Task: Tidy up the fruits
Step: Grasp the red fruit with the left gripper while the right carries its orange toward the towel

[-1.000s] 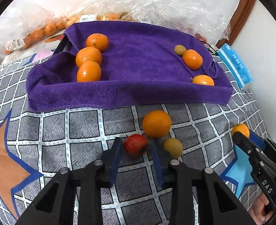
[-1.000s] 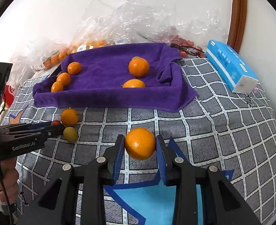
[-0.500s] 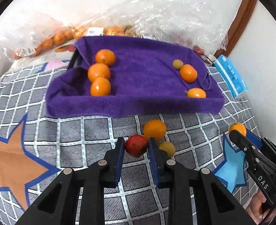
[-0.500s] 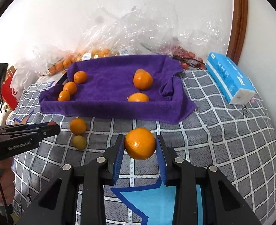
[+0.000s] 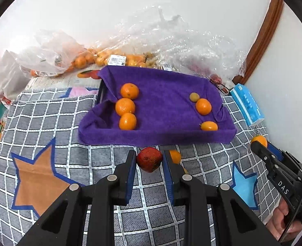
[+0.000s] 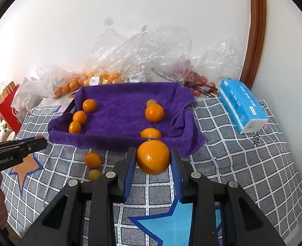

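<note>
My left gripper [image 5: 148, 162] is shut on a small red fruit [image 5: 149, 159] and holds it above the checked cloth, in front of the purple towel-lined tray [image 5: 151, 139]. My right gripper [image 6: 153, 160] is shut on an orange [image 6: 153, 157], lifted near the tray's front right edge [image 6: 118, 141]. In the tray three oranges [image 5: 125, 106] line up on the left; an orange [image 5: 203, 106], a small yellow-green fruit [image 5: 194, 97] and a flatter orange fruit [image 5: 209, 126] lie on the right. An orange [image 6: 92, 160] and a small yellow-green fruit [image 6: 94, 174] lie on the cloth.
Clear plastic bags with oranges [image 5: 101, 58] and red fruits [image 6: 194, 78] lie behind the tray by the wall. A blue tissue pack [image 6: 243, 110] lies to the right. A red paper bag [image 6: 7, 104] stands at the far left. The checked cloth has star patches [image 5: 38, 176].
Both grippers have lifted with their fruit. The left gripper closed on the red fruit and raised it off the cloth; the right rose toward the tray with the orange.
</note>
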Demonstrator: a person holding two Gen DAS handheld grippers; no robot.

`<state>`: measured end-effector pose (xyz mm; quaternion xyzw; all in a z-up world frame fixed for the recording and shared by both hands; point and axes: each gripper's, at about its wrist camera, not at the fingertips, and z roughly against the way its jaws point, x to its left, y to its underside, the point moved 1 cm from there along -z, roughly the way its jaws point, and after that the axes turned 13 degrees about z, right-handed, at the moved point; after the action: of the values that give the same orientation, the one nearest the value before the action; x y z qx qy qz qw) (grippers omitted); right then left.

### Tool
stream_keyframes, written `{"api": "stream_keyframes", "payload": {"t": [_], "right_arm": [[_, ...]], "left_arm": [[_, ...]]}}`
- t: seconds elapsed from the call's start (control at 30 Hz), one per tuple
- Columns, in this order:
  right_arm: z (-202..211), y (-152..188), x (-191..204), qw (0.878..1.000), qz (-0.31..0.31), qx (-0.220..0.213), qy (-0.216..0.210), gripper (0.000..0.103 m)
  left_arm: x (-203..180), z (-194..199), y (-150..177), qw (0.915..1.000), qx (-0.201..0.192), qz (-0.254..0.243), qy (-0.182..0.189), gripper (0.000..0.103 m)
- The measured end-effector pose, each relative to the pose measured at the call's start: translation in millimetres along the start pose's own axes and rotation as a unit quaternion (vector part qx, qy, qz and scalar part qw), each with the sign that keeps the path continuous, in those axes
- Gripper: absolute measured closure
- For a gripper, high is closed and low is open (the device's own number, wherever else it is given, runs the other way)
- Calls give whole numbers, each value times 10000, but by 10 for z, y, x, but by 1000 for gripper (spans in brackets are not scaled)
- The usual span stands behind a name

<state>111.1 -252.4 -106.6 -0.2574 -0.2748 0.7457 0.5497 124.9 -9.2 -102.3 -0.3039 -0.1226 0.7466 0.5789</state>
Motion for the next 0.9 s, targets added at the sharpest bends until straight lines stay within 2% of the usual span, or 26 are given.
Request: {"api": "stream_keyframes", "payload": {"t": [0.37,0.9], "right_arm": [[12,-134,50,10000,44,-56,40,70],[-174,-222,19,10000,28,-22,-9,70]], "left_arm": [[64,77,-78,9999,-55,77,75,78],[58,-62,-218,9999,23,104,95,78]]}}
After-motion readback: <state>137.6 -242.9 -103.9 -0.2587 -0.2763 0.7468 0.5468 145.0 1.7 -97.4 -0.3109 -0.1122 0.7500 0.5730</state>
